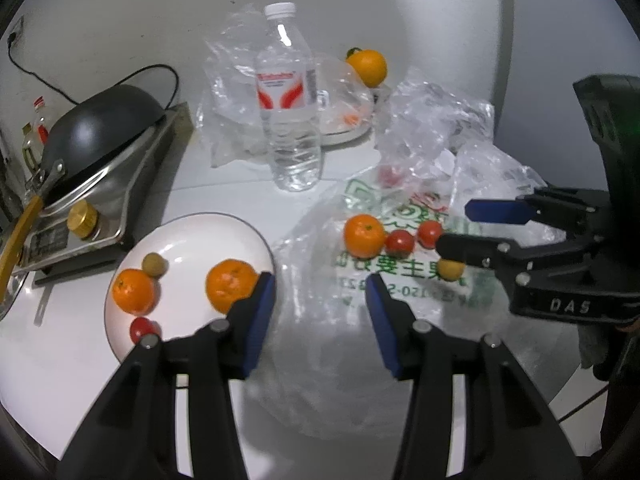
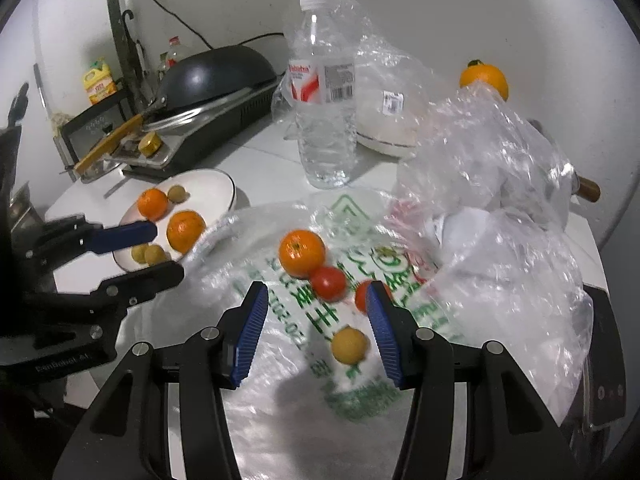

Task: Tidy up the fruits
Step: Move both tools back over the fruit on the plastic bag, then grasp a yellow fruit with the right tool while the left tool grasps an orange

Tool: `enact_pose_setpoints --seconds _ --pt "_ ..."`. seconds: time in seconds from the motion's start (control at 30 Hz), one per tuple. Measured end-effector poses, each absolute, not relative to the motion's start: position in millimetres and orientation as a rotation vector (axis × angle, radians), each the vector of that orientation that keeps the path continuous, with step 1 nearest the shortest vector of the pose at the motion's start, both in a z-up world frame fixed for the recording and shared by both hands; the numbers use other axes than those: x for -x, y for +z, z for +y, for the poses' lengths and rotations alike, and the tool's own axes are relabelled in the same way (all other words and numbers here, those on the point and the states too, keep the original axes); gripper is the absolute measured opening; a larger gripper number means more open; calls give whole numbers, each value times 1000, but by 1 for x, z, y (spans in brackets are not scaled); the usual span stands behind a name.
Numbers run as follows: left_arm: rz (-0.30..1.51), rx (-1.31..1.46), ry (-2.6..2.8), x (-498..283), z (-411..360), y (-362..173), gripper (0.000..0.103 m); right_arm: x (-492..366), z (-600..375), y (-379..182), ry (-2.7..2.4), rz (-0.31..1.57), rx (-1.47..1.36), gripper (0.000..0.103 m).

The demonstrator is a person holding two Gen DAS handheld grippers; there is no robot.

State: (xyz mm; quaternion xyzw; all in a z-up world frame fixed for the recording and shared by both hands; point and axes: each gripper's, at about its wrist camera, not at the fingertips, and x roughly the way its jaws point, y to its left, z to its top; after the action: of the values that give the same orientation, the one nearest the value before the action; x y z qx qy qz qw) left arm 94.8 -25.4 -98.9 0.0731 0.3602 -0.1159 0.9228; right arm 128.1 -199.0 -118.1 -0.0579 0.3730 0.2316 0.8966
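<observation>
On printed bag (image 2: 352, 392): orange mandarin (image 2: 301, 253), 2 red tomatoes (image 2: 328, 283); both grippers' jaws part-open, empty.

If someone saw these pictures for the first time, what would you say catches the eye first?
Bright fruit stands out first: an orange, two tomatoes and a small yellow fruit lie on the printed plastic bag, just ahead of the open, empty right gripper. To the left, a white plate already holds two more oranges and smaller fruit, with the open left gripper near its edge. A clear water bottle stands upright behind them.
</observation>
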Motion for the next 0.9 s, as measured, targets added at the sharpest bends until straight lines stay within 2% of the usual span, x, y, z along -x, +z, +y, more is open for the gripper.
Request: enact_pose_setpoints --seconds 0.07,0.13,0.27,0.53,0.6,0.63,0.9 --pt "741 -160 -244 -94 -31 -99 48 -129 -202 -124 473 784 125 52" --pt "744 -166 -250 -94 -36 -100 48 -130 -206 -131 469 801 123 45" --pt "754 -174 -259 -95 -44 -103 48 -135 -209 -145 466 836 129 40" --pt "772 -183 -254 -102 -50 -107 48 -143 -205 -159 485 879 140 38" --pt "778 -183 -250 -105 -51 -108 48 -146 -203 -162 488 892 145 28" --pt "782 -183 -250 -107 -52 -109 48 -147 -202 -163 492 896 147 27" --pt "802 -220 -254 -122 -64 -114 48 -151 -212 -158 503 867 118 26"
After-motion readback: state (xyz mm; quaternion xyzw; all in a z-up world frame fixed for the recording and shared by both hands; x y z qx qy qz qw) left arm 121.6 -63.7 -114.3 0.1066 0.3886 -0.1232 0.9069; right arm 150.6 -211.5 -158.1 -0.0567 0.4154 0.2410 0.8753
